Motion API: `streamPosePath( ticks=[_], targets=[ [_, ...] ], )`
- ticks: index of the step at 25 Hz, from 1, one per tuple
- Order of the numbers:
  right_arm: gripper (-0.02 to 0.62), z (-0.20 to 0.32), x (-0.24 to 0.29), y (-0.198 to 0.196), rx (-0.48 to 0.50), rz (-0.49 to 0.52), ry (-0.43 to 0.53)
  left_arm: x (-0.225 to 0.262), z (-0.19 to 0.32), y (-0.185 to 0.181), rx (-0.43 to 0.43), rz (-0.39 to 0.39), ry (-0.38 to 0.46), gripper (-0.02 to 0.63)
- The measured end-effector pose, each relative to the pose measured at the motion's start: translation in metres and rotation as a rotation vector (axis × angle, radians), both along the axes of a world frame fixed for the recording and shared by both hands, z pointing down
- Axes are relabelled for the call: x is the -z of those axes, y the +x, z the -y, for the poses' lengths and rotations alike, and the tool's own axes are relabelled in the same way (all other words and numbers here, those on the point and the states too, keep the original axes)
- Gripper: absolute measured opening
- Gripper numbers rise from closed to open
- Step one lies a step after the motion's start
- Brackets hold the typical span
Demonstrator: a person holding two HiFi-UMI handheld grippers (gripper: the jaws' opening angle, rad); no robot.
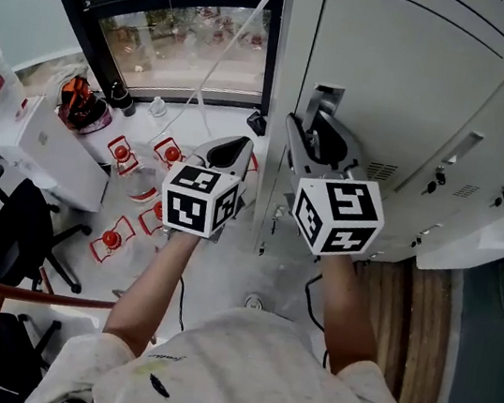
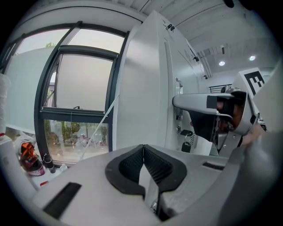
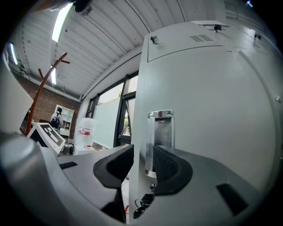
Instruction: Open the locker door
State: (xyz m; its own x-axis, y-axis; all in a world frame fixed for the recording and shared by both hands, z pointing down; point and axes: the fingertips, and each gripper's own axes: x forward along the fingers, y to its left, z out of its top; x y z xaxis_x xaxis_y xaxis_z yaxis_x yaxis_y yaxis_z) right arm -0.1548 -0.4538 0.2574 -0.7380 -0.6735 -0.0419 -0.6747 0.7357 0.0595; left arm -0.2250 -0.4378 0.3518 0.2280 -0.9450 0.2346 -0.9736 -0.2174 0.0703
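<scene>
Person's shirt (image 1: 243, 375) nearest, both forearms reaching forward. Left gripper (image 2: 143, 148) held in free air left of the locker, jaw tips closed together, nothing between them. Right gripper (image 3: 143, 154) up at the locker door (image 3: 208, 97): jaws apart, straddling the door's left edge, one jaw out past the edge, the other in front of the chrome handle (image 3: 160, 128); pads not clamped on it. Keys (image 3: 143, 201) hang just below the handle. Can't tell if the door is ajar. Window (image 1: 184, 33) behind, left.
</scene>
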Motion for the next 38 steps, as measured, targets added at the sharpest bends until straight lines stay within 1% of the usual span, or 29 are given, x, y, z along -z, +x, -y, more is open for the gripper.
streamPosePath(
  ticks=[16, 30, 38],
  targets=[
    [0.117, -0.028, 0.0, 0.017, -0.07, -0.012, 0.014, -0.007, -0.022, 0.012, -0.054, -0.009, -0.017, 0.008],
    [0.124, -0.061, 0.0, 0.04, -0.13, -0.028, 0.039, -0.006, -0.044, 0.037, -0.135, -0.021, -0.012, 0.008],
    [0.126, -0.08, 0.0, 0.059, -0.188, -0.028, 0.04, -0.011, -0.06, 0.052, -0.184, -0.032, -0.02, 0.008]
  ],
)
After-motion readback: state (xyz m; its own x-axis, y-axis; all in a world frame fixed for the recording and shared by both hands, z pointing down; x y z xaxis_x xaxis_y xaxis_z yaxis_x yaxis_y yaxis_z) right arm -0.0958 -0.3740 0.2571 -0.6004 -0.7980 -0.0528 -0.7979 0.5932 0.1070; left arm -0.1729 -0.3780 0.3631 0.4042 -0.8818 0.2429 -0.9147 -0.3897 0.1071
